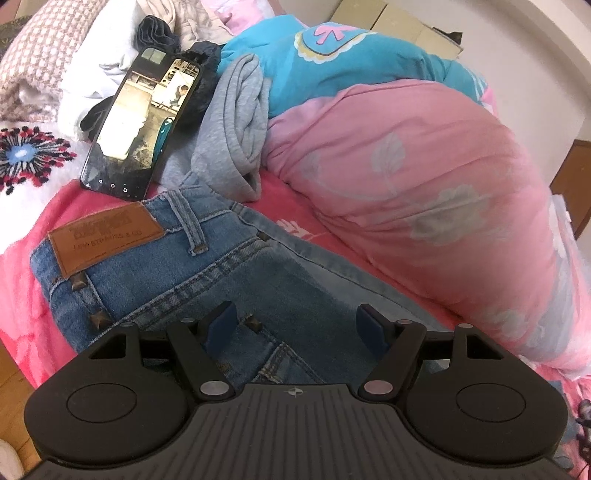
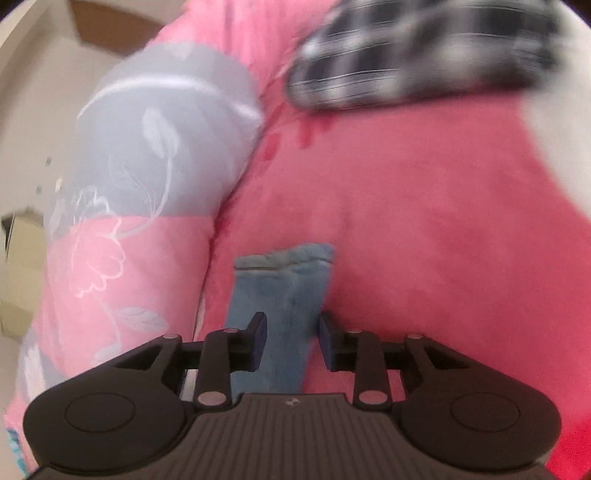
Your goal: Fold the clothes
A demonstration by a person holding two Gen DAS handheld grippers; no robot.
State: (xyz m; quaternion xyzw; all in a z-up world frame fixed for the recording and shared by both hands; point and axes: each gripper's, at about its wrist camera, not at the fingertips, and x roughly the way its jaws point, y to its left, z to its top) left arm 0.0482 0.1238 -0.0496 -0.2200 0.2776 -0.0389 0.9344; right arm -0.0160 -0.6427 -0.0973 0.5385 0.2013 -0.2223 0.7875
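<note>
While the jeans lay flat on the red blanket of the bed, waistband toward the left of the left wrist view, the left tongs hung just above the seat of them with both pads spread wide and nothing between. A brown leather patch sat on the waistband beside a belt loop; its lower line read roughly "LEVI STRAUSS & CO", while the darker print above it was too blurred to make out. Small bronze studs dotted the pocket seams.

Just beyond the waistband a phone leaned with its screen lit, propped against a heap of clothes: a rolled grey garment touching the jeans' upper edge, dark blue knitwear behind the phone, and white fabric to the left. A bulky pink quilt with pale flower prints pressed along the right side of the jeans, and a turquoise cover was piled above it. Cardboard boxes stood at the far edge.

From the right wrist view, which was blurred, the right tongs were spread on either side of a jeans leg, whose hem end lay on the red blanket; I could not tell whether the pads touched the denim. The pink and grey quilt crowded the leg's left side, and a black-and-white checked cloth lay well beyond.
</note>
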